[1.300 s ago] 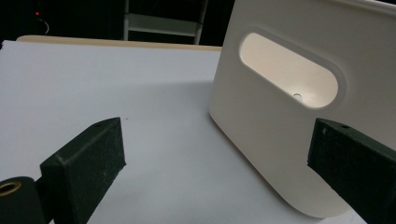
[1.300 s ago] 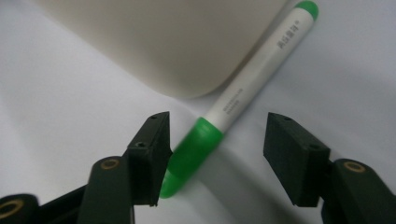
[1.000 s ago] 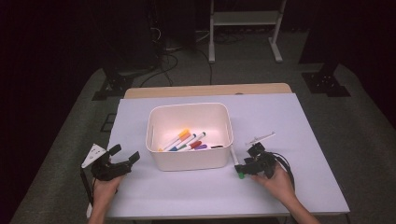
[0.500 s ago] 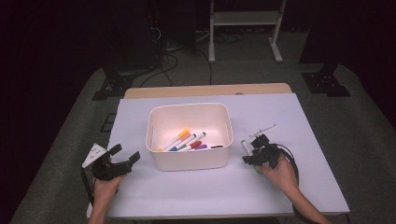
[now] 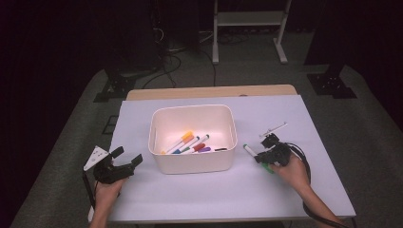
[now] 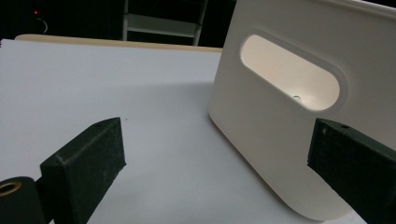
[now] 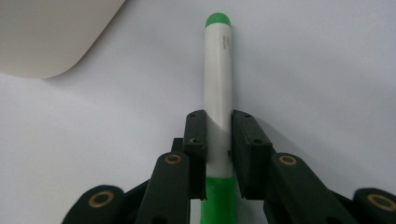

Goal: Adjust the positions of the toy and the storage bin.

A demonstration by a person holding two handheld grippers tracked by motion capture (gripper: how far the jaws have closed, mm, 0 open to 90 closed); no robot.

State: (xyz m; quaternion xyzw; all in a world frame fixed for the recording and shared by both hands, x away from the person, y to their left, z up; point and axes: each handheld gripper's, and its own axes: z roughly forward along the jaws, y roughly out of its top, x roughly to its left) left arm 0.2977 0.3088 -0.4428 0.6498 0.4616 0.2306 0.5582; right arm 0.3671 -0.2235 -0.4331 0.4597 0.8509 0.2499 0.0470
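A: Where is the green marker (image 7: 218,88)?
B: Clamped between the right gripper (image 7: 218,140) jaws, which have just been closing; its tip juts ahead of them, near the white bin (image 5: 192,164).
A: Handling?
B: Probably light, stiff, slick; the mid-barrel grip suits. Left gripper (image 6: 210,163) stands wide open, empty.

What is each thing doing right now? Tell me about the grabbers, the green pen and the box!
right gripper: jaws just closed, clamped on the pen.
green marker: capped, held, lying along the table.
left gripper: open, holding nothing.
white bin: upright, several markers inside.
thin white stick: lying flat, untouched.
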